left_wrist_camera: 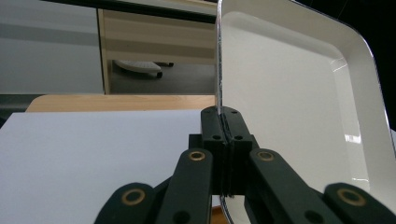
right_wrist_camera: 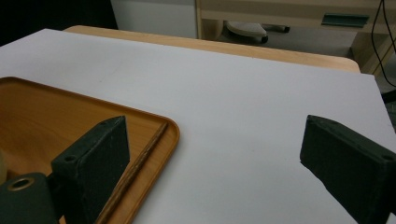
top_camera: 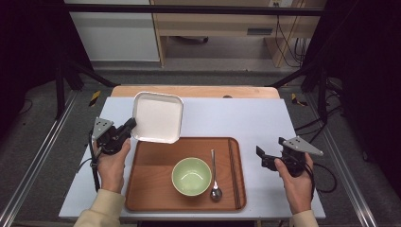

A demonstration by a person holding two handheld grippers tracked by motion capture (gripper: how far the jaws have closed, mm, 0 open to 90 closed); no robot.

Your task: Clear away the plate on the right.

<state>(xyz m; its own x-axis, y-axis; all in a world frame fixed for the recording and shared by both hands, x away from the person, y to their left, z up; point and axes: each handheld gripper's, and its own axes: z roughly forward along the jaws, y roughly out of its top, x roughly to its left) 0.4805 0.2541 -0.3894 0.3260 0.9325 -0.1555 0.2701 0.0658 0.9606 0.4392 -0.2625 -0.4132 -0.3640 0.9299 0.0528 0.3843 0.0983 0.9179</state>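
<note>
Left gripper (top_camera: 128, 126) clamps white plate (top_camera: 157, 117) by its left rim, held above tray's (top_camera: 151, 198) far-left corner. Right gripper (top_camera: 261, 156) open, empty, beside tray. Plate not yet set down; bowl (top_camera: 191, 176), spoon (top_camera: 215, 177), chopsticks (top_camera: 233, 172) already on tray.

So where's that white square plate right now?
In the high view the plate sits left of centre, just beyond the wooden tray, its near edge overlapping the tray's far rim. The left claw is shut on its left rim.
</note>
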